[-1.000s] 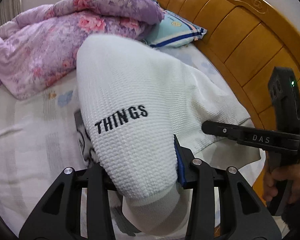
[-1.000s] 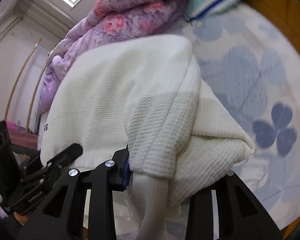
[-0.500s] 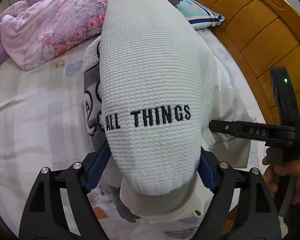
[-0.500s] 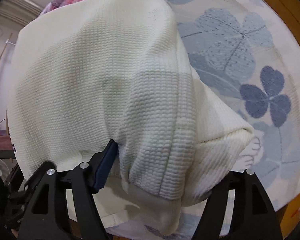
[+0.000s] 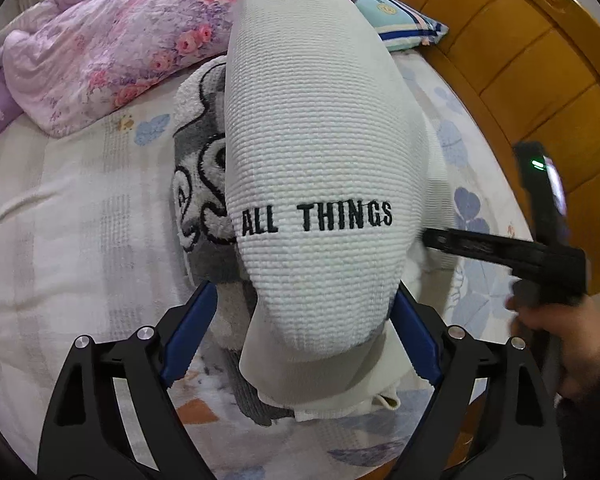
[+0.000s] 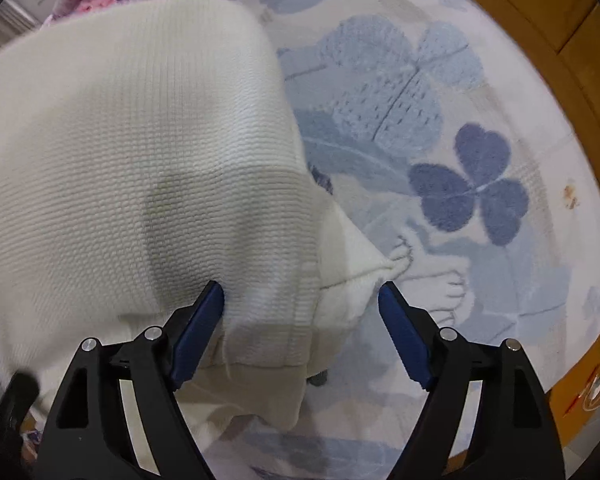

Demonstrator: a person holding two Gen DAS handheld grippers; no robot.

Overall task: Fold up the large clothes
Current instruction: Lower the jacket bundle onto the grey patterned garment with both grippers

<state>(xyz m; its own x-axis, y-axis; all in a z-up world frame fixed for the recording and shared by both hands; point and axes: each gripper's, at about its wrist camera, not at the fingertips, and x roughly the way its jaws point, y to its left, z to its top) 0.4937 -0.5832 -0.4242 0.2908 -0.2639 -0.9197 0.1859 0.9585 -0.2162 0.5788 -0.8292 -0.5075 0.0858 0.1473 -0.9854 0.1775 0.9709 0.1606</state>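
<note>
A white waffle-knit sweater (image 5: 320, 140) lies folded on the bed, its top fold lettered "ALL THINGS". A fluffy grey and white patch with black outlines (image 5: 200, 160) shows under that fold. My left gripper (image 5: 300, 332) points down at the sweater's near end. Its jaws are opening, with the fold lying loose between the blue pads (image 5: 188, 332). My right gripper (image 6: 302, 320) points straight down over the sweater's (image 6: 140, 160) right edge. Its jaws are also opening, with the ribbed hem between them and the right pad off the cloth. A finger (image 5: 480, 246) of the right gripper shows in the left wrist view.
A purple floral quilt (image 5: 100, 40) is heaped at the back left, with a light blue pillow (image 5: 396, 20) beside it. A wooden headboard (image 5: 520, 60) curves along the right. The sheet has a blue clover print (image 6: 468, 184). A hand (image 5: 552, 320) holds the right gripper.
Both grippers have spread their jaws from a grip on the sweater to wide apart, letting it go. Both have sunk toward the bed and tilted down, and the fold now rests flat.
</note>
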